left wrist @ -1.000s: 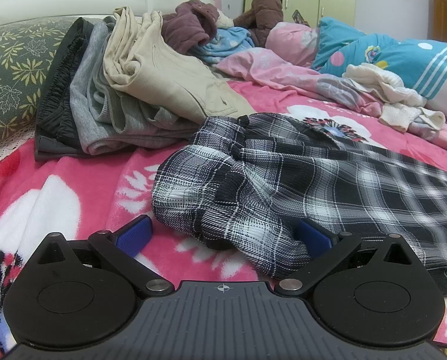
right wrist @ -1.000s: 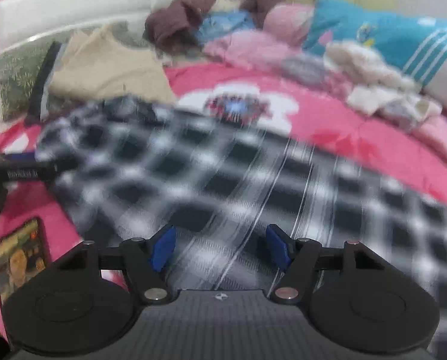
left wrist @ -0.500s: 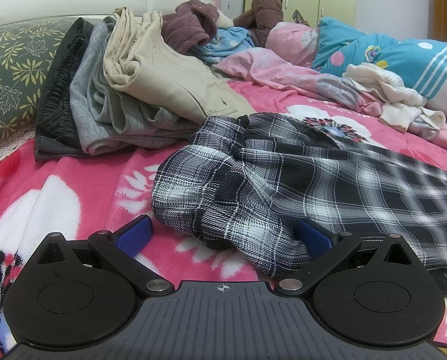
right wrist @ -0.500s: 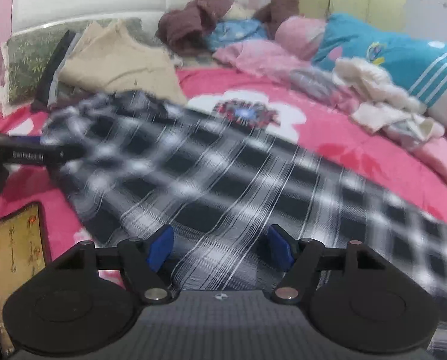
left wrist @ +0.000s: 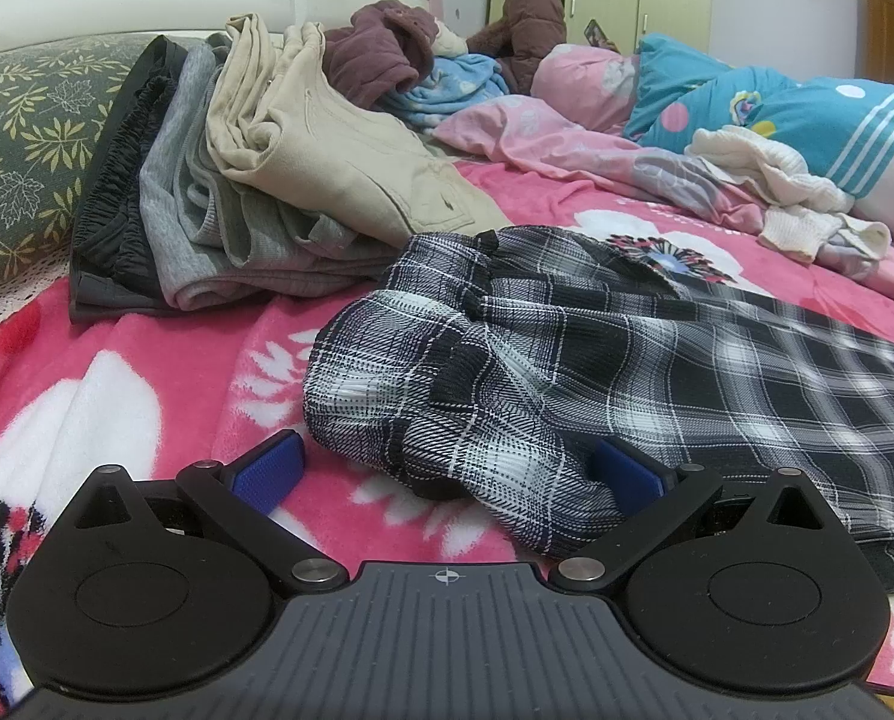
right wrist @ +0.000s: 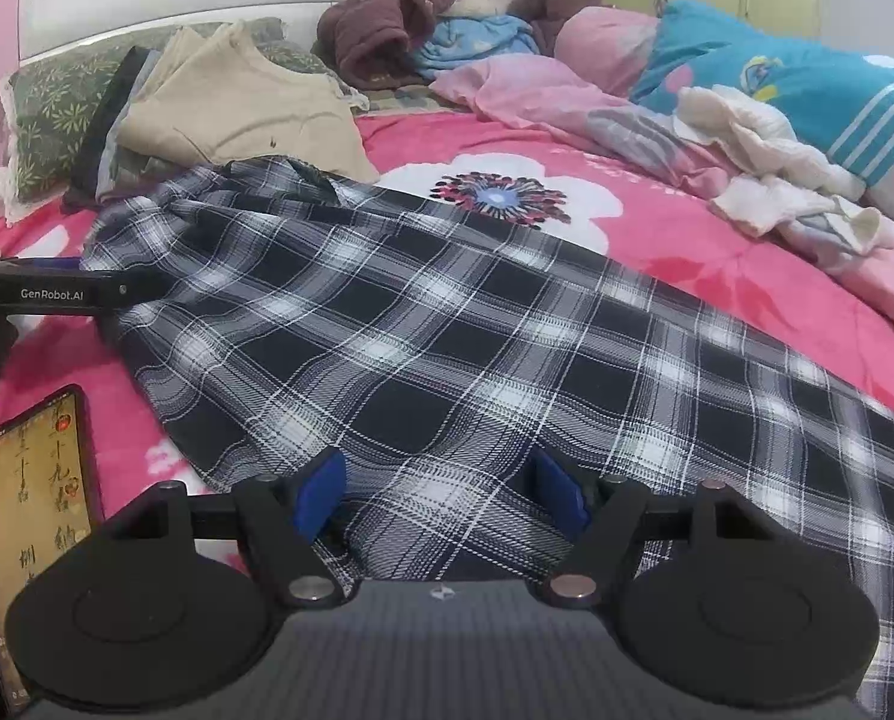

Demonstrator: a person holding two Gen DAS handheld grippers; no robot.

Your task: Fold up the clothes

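The bed (right wrist: 717,252), covered in a pink flowered blanket, carries everything in this scene, and its soft surface is your first hazard: a gripper pressed down too far can pinch the blanket together with the garment and drag both. The plaid garment (right wrist: 447,324) lies spread across the middle of the bed, its bunched end nearest the left gripper and its flat panel running under the right gripper; a lift from one end only is likely to pull the cloth askew and spoil the fold line. The stack of folded clothes (left wrist: 255,192) sits just beyond the bunched end, near enough that a wide sweep can topple it or catch its lowest layer. Loose garments (right wrist: 771,180) lie well apart on the far side and pose little risk unless the plaid cloth is swung toward them. The left gripper (left wrist: 447,468) is released, its jaws spread wide with the bunched plaid hem lying between them but not pinched; closing here may trap several layers of the bunch at once. The right gripper (right wrist: 441,498) is likewise released, jaws spread over flat plaid cloth with nothing clamped; a grasp on a flat panel may slip or take only the top layer. The phone (right wrist: 33,516) lies on the blanket beside the right gripper, so keep the cloth and your hand off it.
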